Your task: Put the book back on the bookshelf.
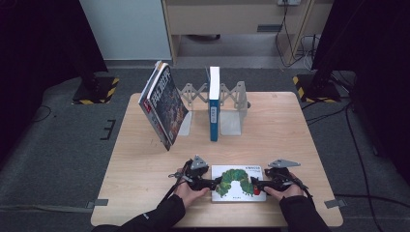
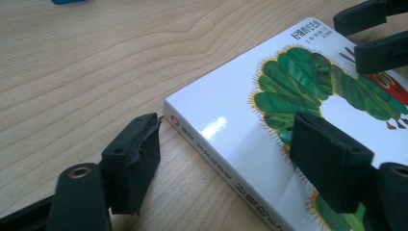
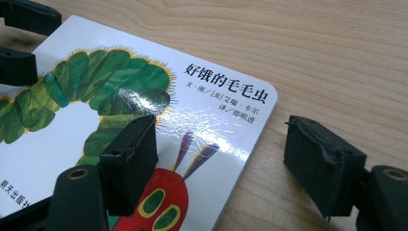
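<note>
1. Where the table [image 1: 145, 145] meets its near edge, a white picture book [image 1: 238, 182] with a green caterpillar on the cover lies flat, a little right of the middle.
2. Left gripper [image 1: 207, 183]: at the book's left edge. In its own view the jaws stand apart, one over the bare wood beside the spine, the other over the cover; neither pad presses on the book.
3. Right gripper [image 1: 261, 184]: at the book's right edge. Jaws apart, one above the caterpillar's red head, the other over bare wood past the book's corner. No clamping seen.
4. Far side of the table: a blue book [image 1: 213, 104] stands upright in a grey bookend rack [image 1: 231, 113]; a dark-covered book [image 1: 164, 104] leans tilted just left of it.
</note>
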Motion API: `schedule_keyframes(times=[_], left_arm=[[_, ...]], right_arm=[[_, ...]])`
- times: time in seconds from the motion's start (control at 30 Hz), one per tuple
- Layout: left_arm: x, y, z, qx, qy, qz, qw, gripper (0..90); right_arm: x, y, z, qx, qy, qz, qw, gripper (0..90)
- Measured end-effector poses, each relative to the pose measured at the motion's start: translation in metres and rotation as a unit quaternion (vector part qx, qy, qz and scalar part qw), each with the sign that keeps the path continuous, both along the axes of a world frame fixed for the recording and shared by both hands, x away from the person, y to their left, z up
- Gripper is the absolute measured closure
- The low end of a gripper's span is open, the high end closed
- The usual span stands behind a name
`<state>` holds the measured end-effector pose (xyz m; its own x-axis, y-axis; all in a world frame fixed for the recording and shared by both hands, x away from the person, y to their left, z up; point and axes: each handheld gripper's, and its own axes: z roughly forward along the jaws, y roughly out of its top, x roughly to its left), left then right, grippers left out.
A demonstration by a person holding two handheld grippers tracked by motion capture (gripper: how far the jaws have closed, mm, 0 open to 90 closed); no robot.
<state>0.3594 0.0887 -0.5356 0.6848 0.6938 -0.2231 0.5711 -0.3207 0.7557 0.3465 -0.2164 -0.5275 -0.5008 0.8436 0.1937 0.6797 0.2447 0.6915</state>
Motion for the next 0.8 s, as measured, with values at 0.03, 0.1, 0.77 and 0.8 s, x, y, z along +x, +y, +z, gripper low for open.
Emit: schedule_keyframes(times=[0.03,0.1,0.77,0.8], left_arm=[[0.0,0.0,0.0,0.0,0.0,0.0,1.0,23.9],[0.0,0.0,0.0,-0.001,0.0,0.0,1.0,23.8],[-0.007,0.009,0.003,0.024,0.009,0.0,0.9997,11.4],[-0.007,0.008,0.002,0.02,0.006,0.0,0.9998,11.2]], right_arm=[[0.0,0.0,0.0,-0.001,-0.003,-0.001,1.0,27.2],[0.0,0.0,0.0,0.0,-0.003,-0.002,1.0,27.2],[-0.004,0.001,0.001,0.025,0.012,0.003,0.9996,36.8],[-0.004,0.0,0.001,0.027,0.011,0.002,0.9996,37.8]])
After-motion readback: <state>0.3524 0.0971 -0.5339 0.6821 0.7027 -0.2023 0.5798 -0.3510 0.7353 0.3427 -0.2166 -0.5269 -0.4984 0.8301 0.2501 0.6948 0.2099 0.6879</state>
